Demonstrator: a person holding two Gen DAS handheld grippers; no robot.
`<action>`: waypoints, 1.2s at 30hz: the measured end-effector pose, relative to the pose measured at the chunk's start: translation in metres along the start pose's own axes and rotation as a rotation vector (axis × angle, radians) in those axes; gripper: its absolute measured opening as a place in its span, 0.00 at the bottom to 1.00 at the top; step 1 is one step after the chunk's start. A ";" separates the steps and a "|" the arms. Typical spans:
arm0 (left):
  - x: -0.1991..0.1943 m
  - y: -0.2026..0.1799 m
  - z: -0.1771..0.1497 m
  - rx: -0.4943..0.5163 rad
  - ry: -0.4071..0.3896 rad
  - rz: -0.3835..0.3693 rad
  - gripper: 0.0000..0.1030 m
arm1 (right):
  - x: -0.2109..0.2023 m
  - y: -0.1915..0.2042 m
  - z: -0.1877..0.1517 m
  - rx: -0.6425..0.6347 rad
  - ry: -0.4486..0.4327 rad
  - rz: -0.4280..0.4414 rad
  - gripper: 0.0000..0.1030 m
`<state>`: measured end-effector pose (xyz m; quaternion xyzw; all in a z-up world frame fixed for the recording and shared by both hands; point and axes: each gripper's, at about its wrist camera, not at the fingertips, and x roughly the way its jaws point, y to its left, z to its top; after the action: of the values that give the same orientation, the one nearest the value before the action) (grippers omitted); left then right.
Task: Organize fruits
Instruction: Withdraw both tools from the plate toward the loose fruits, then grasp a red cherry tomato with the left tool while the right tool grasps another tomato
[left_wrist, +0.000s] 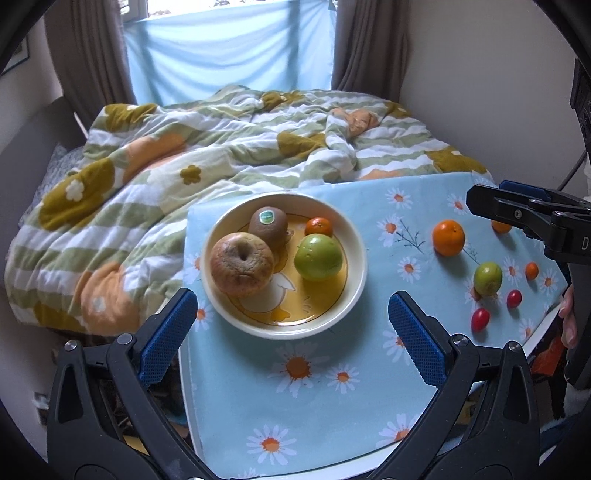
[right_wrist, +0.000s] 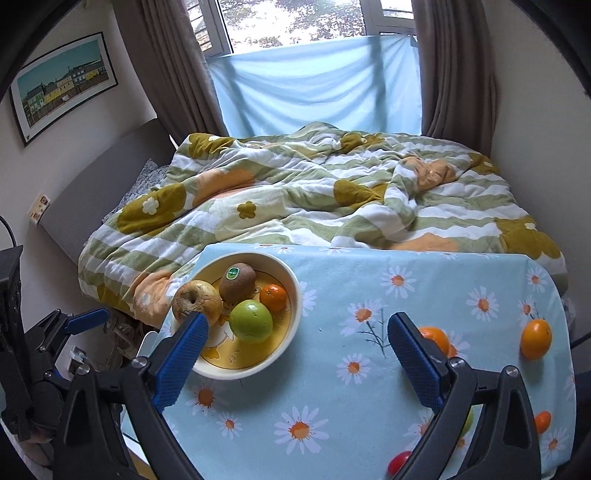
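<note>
We note the left gripper (left_wrist: 291, 328) over the near edge of the bowl (left_wrist: 354, 266), jaws spread wide, nothing between them. The bowl sits at the left of the daisy-print cloth (left_wrist: 325, 398) and holds a wrinkled apple (left_wrist: 242, 264), a kiwi (left_wrist: 268, 222), a green apple (left_wrist: 318, 257) and a small mandarin (left_wrist: 319, 226). Loose on the cloth to the right: an orange (left_wrist: 448, 237), a lime-green fruit (left_wrist: 488, 278), two red tomatoes (left_wrist: 480, 319). The right gripper (right_wrist: 295, 343) hangs above the cloth, jaws likewise apart and empty.
</note>
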<state>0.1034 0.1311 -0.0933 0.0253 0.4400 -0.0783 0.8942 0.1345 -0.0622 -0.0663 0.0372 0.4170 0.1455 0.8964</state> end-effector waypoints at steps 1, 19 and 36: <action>-0.001 -0.007 0.001 0.001 -0.004 -0.006 1.00 | -0.006 -0.007 -0.002 0.005 -0.003 -0.013 0.94; 0.019 -0.159 -0.024 0.035 0.019 -0.023 1.00 | -0.063 -0.153 -0.072 -0.024 0.061 -0.107 0.94; 0.093 -0.238 -0.073 0.138 0.154 -0.098 0.78 | -0.021 -0.209 -0.147 -0.098 0.207 -0.071 0.94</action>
<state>0.0630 -0.1065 -0.2061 0.0713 0.5017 -0.1501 0.8489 0.0583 -0.2763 -0.1863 -0.0365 0.5010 0.1370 0.8538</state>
